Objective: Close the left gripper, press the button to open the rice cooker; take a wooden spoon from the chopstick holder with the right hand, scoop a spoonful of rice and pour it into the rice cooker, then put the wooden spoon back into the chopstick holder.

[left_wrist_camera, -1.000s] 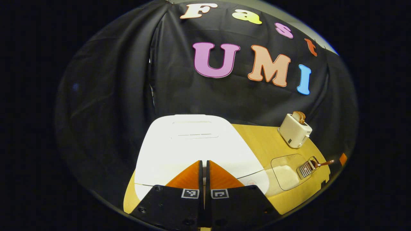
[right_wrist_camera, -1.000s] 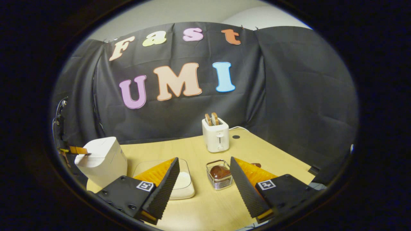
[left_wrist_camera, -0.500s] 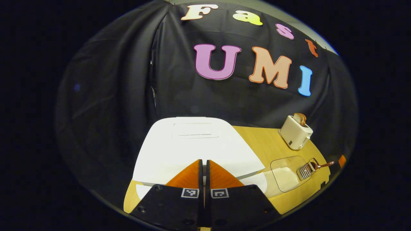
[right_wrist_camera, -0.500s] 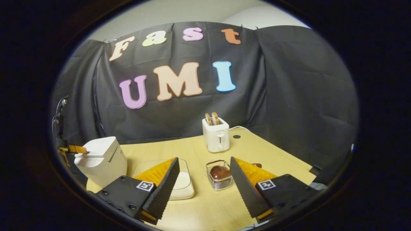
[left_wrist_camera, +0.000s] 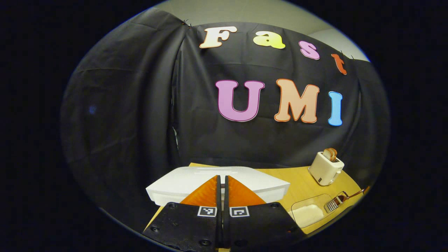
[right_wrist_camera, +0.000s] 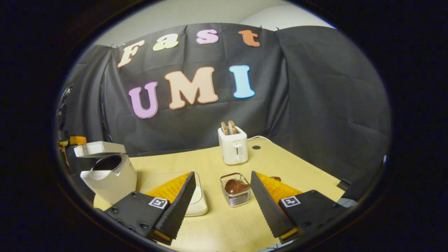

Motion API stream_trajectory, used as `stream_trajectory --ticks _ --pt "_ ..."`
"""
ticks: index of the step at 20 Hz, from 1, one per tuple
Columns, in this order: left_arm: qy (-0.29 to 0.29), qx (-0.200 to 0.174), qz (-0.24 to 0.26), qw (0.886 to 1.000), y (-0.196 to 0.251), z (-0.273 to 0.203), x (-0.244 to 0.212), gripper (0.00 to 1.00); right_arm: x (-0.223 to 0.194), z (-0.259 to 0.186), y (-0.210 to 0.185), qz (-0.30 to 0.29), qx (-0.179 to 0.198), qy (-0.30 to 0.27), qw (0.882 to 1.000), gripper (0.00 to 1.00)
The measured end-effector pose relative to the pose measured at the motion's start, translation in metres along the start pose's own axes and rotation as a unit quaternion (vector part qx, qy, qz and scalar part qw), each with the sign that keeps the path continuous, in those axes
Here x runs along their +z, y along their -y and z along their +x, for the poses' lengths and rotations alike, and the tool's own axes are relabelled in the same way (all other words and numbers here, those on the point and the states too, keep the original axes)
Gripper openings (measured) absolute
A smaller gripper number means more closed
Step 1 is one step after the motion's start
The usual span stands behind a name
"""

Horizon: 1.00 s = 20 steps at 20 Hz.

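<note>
both tongs empty — left tongs [left_wrist_camera: 222, 180] pinched, right tongs [right_wrist_camera: 223, 190] agape

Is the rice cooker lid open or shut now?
Open: the lid is raised above the cooker, and the dark pot opening shows.

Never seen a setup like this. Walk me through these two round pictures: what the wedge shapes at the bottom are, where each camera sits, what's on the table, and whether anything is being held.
A person holds a two-finger gripper in each hand, with a camera on each looking along the fingers. Those wedges are the fingers. In the left gripper view, the left gripper is shut and empty, in front of the white lid. In the right gripper view, the right gripper is open, holding nothing. On the wooden table stand a rice cooker with its lid up, a clear tray of rice, a wire chopstick holder with a wooden spoon in it, and a toaster with bread.
</note>
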<state>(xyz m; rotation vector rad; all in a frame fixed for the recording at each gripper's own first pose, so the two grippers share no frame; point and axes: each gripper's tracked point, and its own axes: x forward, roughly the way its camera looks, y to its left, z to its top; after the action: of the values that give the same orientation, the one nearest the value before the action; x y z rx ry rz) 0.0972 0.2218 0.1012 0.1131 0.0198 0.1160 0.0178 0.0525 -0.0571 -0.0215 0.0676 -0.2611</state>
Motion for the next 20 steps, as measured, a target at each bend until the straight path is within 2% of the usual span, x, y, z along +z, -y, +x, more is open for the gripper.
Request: stream_trajectory --ticks 2,4,7,9,10,11,14,15,16,17,20 --pt "0.017 0.003 0.016 1.0 0.003 -0.005 0.013 0.0 0.0 0.002 0.008 0.001 -0.003 0.0 1.0 1.0" --pt "0.021 -0.008 0.021 1.0 0.013 -0.01 0.017 0.0 0.0 0.005 0.017 0.001 -0.008 -0.001 1.0 1.0" --pt "0.029 -0.02 0.008 0.999 0.025 -0.015 0.018 0.0 0.0 0.01 0.028 0.002 -0.011 -0.001 1.0 1.0" --pt "0.029 -0.024 0.001 0.999 0.031 -0.02 0.012 0.04 0.0 0.015 0.038 0.004 -0.014 -0.003 1.0 1.0" --pt "0.027 -0.03 -0.003 0.999 0.036 -0.022 0.008 0.18 -0.002 0.017 0.042 0.005 -0.015 -0.003 1.0 1.0" --pt "0.024 -0.034 -0.007 0.999 0.04 -0.025 0.004 0.27 -0.003 0.018 0.047 0.005 -0.018 -0.004 1.0 1.0" --pt "0.024 -0.027 -0.013 0.999 0.042 -0.032 -0.005 0.88 -0.011 0.025 0.064 0.002 -0.025 -0.009 1.0 1.0" --pt "0.021 -0.025 -0.014 0.999 0.043 -0.034 -0.01 0.91 -0.013 0.027 0.069 0.002 -0.026 -0.011 1.0 1.0" --pt "0.017 -0.023 -0.016 0.999 0.045 -0.038 -0.017 0.91 -0.017 0.029 0.075 0.003 -0.029 -0.014 0.999 1.0" --pt "0.012 -0.024 -0.018 0.999 0.048 -0.043 -0.022 0.86 -0.02 0.032 0.081 0.004 -0.031 -0.017 0.999 1.0" --pt "0.004 -0.027 -0.028 0.999 0.056 -0.053 -0.035 0.89 -0.036 0.039 0.093 0.013 -0.032 -0.027 0.999 1.0"
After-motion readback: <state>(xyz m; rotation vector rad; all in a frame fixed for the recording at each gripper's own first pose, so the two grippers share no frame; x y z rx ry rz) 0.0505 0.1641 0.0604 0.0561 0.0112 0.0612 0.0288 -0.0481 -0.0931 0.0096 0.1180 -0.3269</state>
